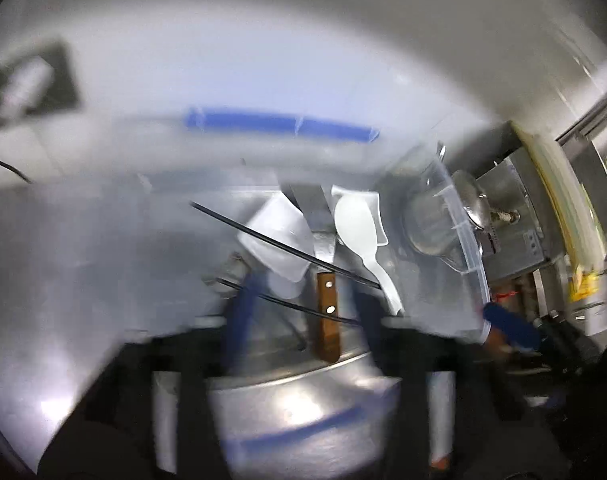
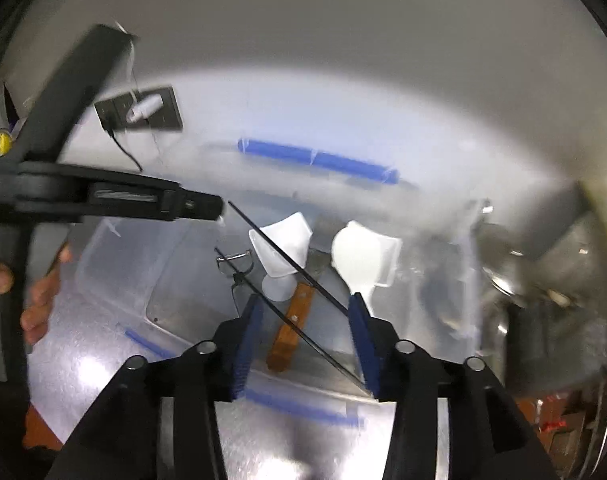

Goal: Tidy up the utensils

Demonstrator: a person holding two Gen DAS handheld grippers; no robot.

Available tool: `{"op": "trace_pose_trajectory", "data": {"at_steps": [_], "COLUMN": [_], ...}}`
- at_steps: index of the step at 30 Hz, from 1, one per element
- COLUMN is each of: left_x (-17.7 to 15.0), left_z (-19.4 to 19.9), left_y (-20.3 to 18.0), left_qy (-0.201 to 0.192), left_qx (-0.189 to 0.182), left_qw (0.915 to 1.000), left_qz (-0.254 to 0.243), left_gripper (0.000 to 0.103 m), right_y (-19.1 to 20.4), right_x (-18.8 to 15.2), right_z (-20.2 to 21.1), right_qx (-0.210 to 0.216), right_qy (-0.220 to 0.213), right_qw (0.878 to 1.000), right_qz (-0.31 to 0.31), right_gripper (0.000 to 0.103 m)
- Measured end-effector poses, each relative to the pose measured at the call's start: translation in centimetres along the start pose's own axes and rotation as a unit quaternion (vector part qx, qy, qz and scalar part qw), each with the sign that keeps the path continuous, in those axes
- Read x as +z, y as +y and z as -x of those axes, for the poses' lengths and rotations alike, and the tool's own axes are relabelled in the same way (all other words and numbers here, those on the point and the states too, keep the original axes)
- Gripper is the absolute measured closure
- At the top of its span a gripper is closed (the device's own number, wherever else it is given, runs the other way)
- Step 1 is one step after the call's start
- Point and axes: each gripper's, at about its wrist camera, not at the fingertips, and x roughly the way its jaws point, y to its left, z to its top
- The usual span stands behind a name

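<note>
A clear plastic bin with blue handles [image 2: 319, 159] sits on the steel counter and holds utensils: a wood-handled cleaver [image 2: 290, 330], a white rice paddle [image 2: 353, 258], a white scoop [image 2: 285, 248], two black chopsticks [image 2: 287, 260] and a peeler [image 2: 235, 264]. My right gripper [image 2: 303, 316] is open above the bin's near side, over the cleaver handle. The left gripper [image 2: 199, 206] shows in the right wrist view at the left, its fingers side-on over the bin's far left. In the blurred left wrist view my left gripper [image 1: 299, 312] is open above the cleaver [image 1: 327, 316] and the paddle [image 1: 357, 228].
A steel pot lid [image 1: 469, 200] and metal appliances stand right of the bin. A dark wall socket with a white plug [image 2: 143, 110] is on the back wall at left. The steel counter [image 2: 83, 344] shows in front of the bin.
</note>
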Motion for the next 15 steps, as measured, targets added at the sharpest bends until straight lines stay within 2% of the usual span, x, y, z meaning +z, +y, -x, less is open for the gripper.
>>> {"op": "trace_pose_trajectory", "data": {"at_steps": [1,3,7,8,11,15], "left_x": [-0.7,-2.7,-7.1,-7.8,-10.3,-12.8], "left_z": [1.2,3.9,6.5,6.8,7.6,7.5], "left_y": [-0.3,-1.1,-1.2,-1.3,-0.8,-0.6], "left_qy": [-0.019,-0.05,-0.066,-0.071,-0.083,-0.071], "left_qx": [0.014,0.057,0.101,0.109,0.126,0.126], "left_qw": [0.9997,0.9969,0.9926,0.9914,0.9886,0.9894], "left_qz": [-0.007,-0.019,-0.014,-0.012,-0.001,0.011], "left_gripper": [0.031,0.028,0.012,0.009,0.008,0.008], "right_y": [0.3,0.4,0.0,0.4,1.2,1.1], "right_x": [-1.1,-2.7,-5.3,-5.9,-7.6,-9.3], "right_z": [1.4,3.0,4.7,4.7,5.2,4.7], "right_qx": [-0.01,-0.018,-0.016,-0.012,-0.01,-0.04], "right_qy": [-0.015,-0.031,-0.045,-0.046,-0.043,-0.039], "right_qw": [1.0,0.999,0.997,0.997,0.998,0.996], "right_qz": [-0.011,-0.027,-0.052,-0.055,-0.053,-0.069], "right_gripper": [0.05,0.038,0.022,0.012,0.006,0.005]}}
